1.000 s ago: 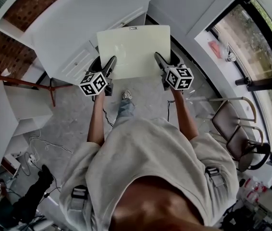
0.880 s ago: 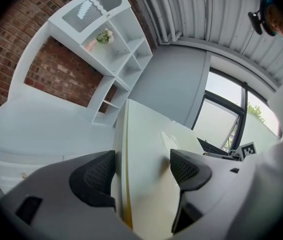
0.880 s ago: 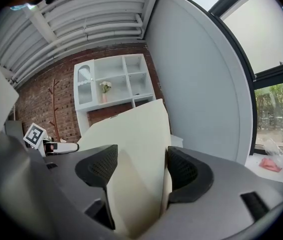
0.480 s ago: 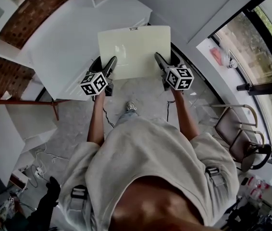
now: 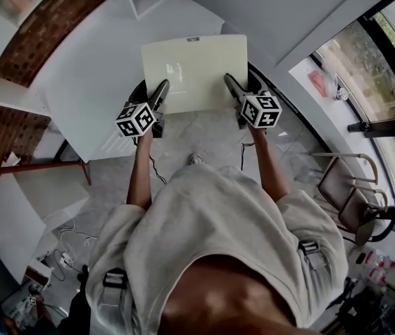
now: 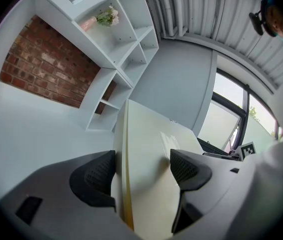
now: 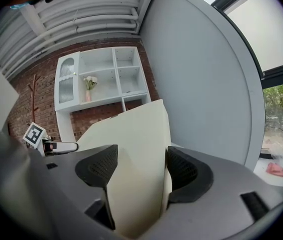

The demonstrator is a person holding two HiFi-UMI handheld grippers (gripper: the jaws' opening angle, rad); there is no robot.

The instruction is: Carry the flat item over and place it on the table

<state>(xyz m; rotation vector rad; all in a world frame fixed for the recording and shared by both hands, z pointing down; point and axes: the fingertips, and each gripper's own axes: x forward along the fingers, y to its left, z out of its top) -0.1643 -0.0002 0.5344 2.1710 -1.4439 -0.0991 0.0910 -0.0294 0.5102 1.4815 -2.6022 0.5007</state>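
Board (image 5: 194,72) corners hide inside left tongs (image 5: 161,91) and right tongs (image 5: 231,88).

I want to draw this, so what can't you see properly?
Label on the board: head view, too small to read.
Table part behind the board: head view, board covers it.
Shoe: head view, shirt hides most.

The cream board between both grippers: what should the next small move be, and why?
Probably carry the cream board a little farther forward over the white table before lowering it. The left gripper and the right gripper are shut on its near edge, and that edge and both grippers seem to hang above the floor, not the tabletop.
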